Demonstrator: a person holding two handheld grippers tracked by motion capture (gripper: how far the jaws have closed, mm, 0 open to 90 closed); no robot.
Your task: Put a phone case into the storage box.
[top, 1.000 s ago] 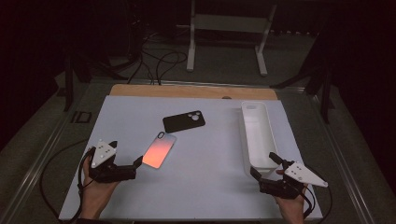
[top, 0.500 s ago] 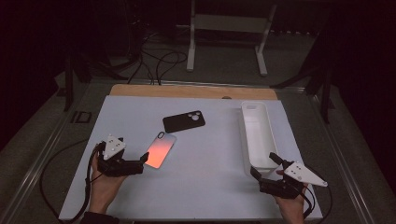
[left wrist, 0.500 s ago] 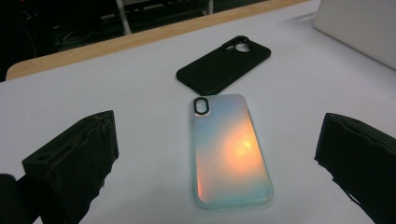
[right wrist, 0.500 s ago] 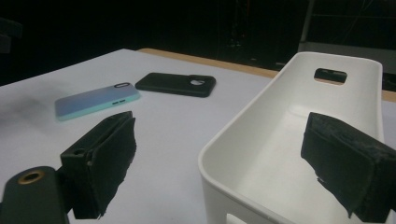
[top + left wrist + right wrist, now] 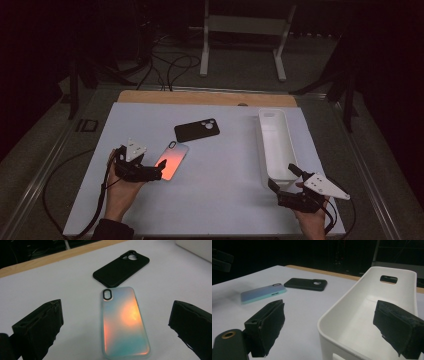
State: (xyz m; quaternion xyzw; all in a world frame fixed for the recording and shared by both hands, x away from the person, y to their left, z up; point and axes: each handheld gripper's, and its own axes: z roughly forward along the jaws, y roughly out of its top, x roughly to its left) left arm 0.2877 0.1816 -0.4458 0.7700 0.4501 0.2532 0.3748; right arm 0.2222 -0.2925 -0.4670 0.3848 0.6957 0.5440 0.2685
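Observation:
An iridescent orange-teal phone case (image 5: 171, 160) (image 5: 123, 322) lies back up on the white mat, left of centre. My left gripper (image 5: 159, 170) (image 5: 117, 308) is open, its jaws on either side of the case's near end and apart from it. A black phone case (image 5: 197, 130) (image 5: 121, 268) lies just beyond, also back up. At the front right my right gripper (image 5: 281, 176) (image 5: 330, 307) is open at the near end of an empty white bin (image 5: 276, 145) (image 5: 359, 322), whose near left corner sits between the jaws. Both cases (image 5: 262, 293) (image 5: 306, 284) appear far off in the right gripper view.
The white mat (image 5: 225, 200) covers a table with a wooden strip (image 5: 200, 97) along its far edge. Cables (image 5: 75, 170) trail off the left side from the left gripper. A white metal stand (image 5: 245, 30) and floor cables sit beyond the table.
My left gripper has moved right, up to the iridescent case, so its jaws now flank the case's near end. The right gripper and bin stayed still.

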